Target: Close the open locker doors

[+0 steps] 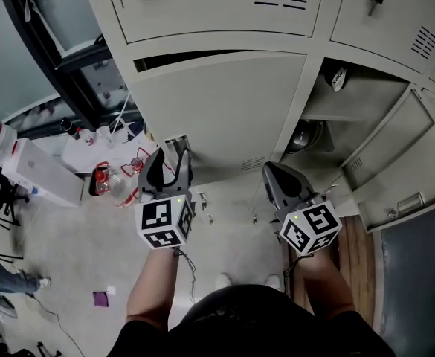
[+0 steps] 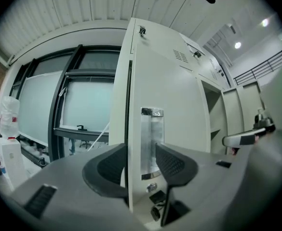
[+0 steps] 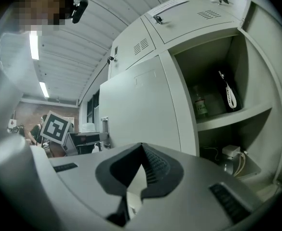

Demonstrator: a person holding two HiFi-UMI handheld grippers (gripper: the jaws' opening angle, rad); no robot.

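Head view: the left door (image 1: 217, 117) is ajar, its edge between the half-wide jaws of the left claw (image 1: 174, 157). The right claw (image 1: 275, 175) is shut and empty. The right door (image 1: 399, 162) hangs wide open at the right. I think the left door is being closed; next, push it flat.

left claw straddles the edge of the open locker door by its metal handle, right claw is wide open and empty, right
Not quite: the right claw is shut, jaws pressed together, and empty, as the right gripper view shows. The left claw does straddle the edge of the locker door by its metal handle.
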